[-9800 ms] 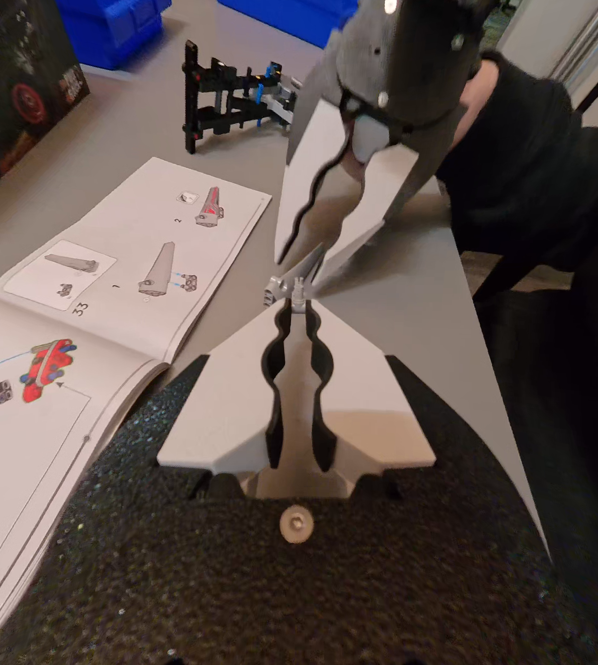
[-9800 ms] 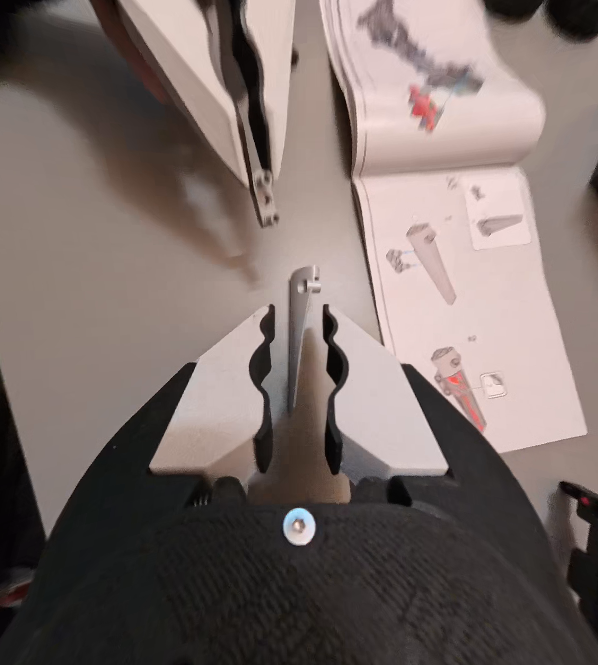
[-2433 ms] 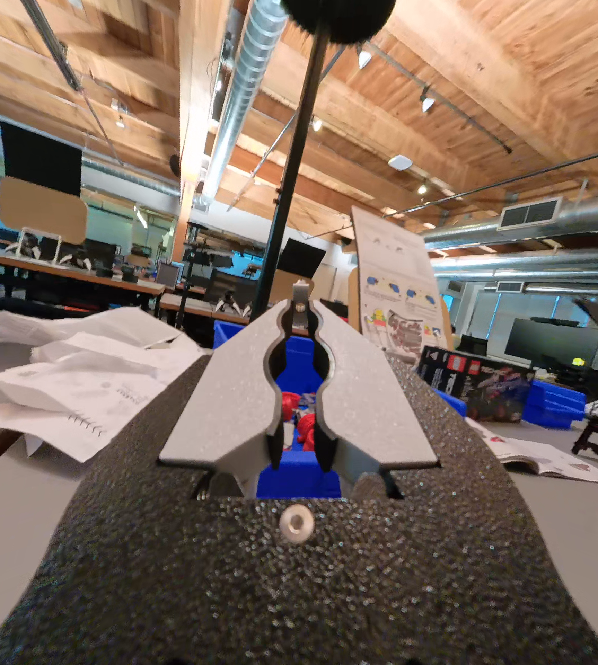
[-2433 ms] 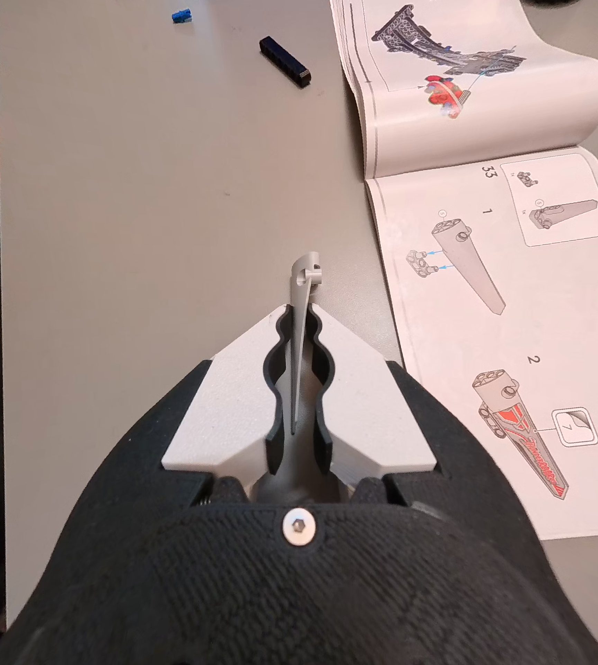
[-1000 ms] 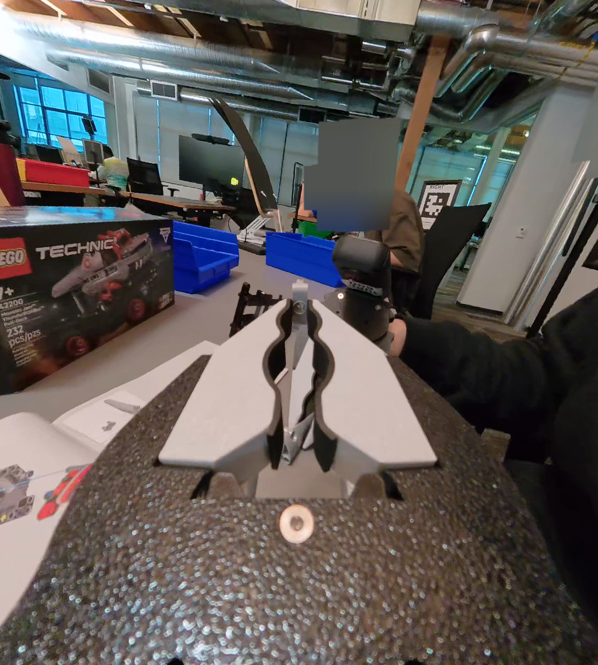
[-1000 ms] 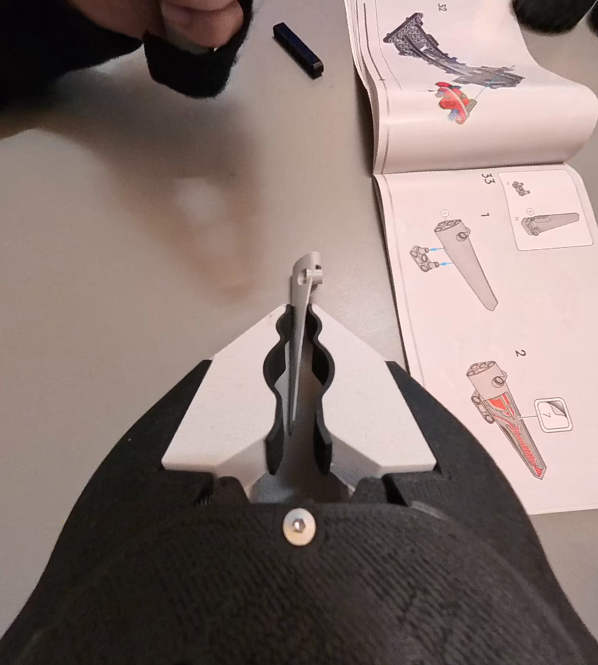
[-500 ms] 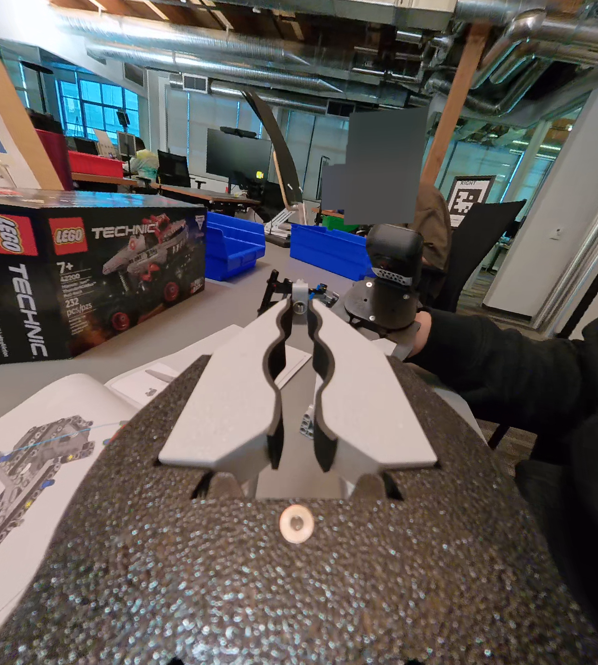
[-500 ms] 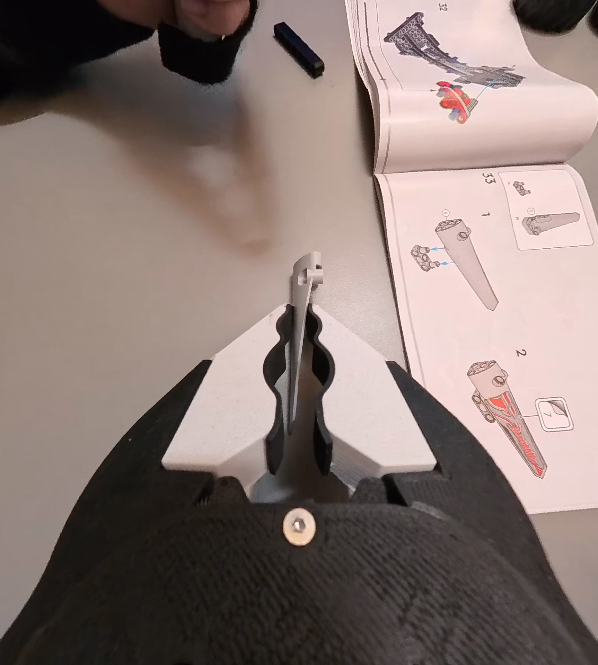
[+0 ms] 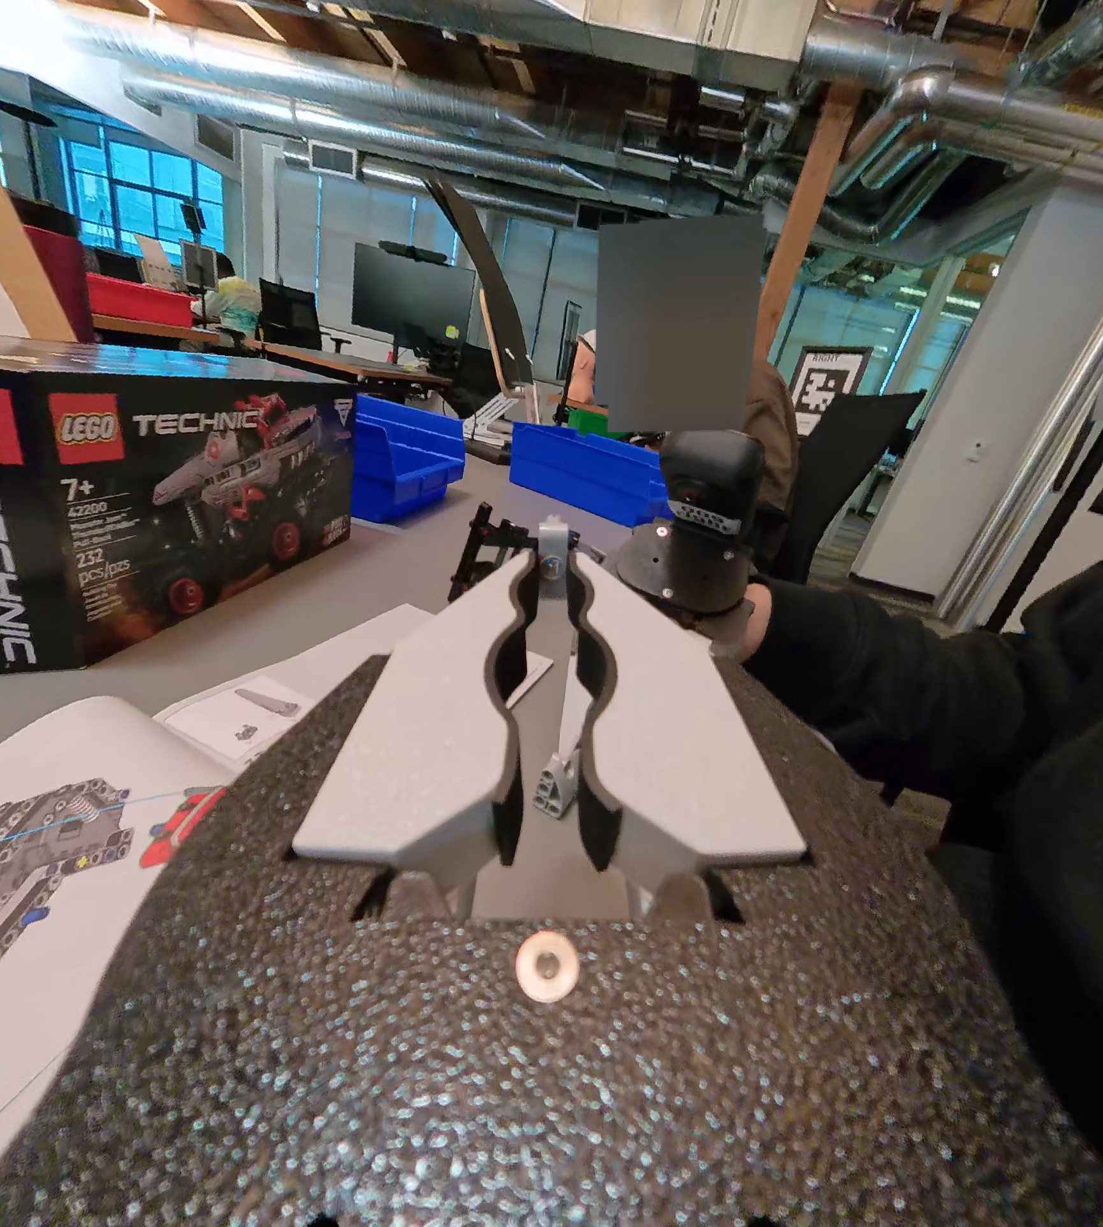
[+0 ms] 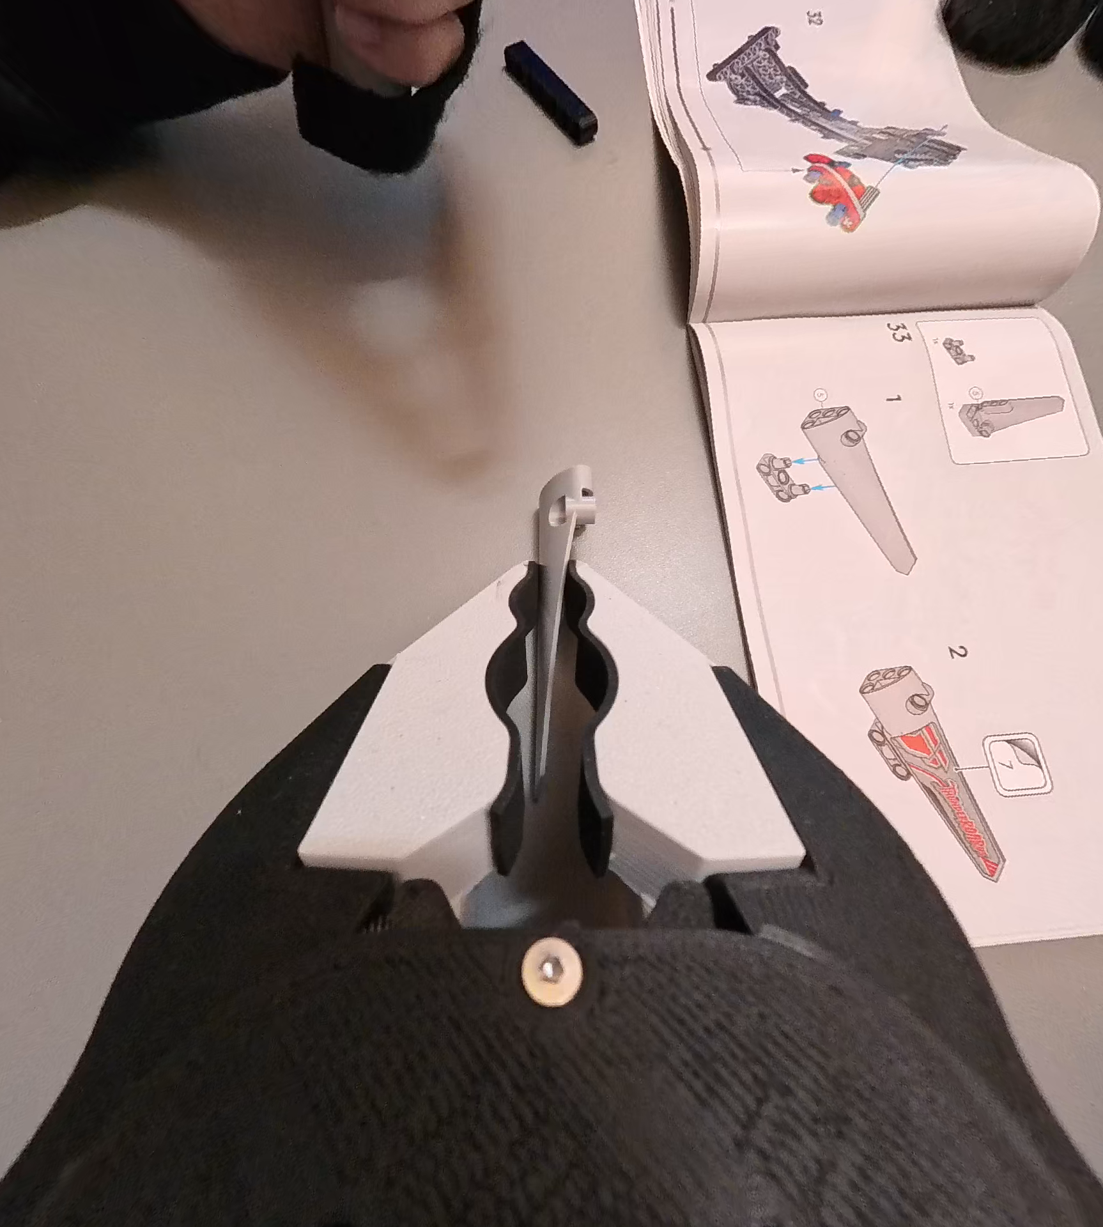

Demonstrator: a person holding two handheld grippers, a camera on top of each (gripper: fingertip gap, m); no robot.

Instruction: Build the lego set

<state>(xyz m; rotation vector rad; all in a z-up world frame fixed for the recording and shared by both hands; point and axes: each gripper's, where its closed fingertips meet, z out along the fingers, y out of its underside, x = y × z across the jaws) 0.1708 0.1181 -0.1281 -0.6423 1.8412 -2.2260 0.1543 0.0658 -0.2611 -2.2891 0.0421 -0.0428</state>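
Since half a second ago the left gripper (image 9: 552, 584) has been tilted down slightly, a small grey connector (image 9: 553, 554) pinched at its tips. The tapered grey panel (image 10: 554, 597) is clamped in the right gripper (image 10: 552, 577) above the table (image 10: 203, 531). Joining them, as the open instruction booklet (image 10: 934, 531) shows, is judged undone.

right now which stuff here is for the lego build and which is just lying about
For the build:
- small grey connector in the left tongs
- grey tapered panel in the right tongs
- instruction booklet
- black frame

Lying about:
- set box
- blue bins
- black beam
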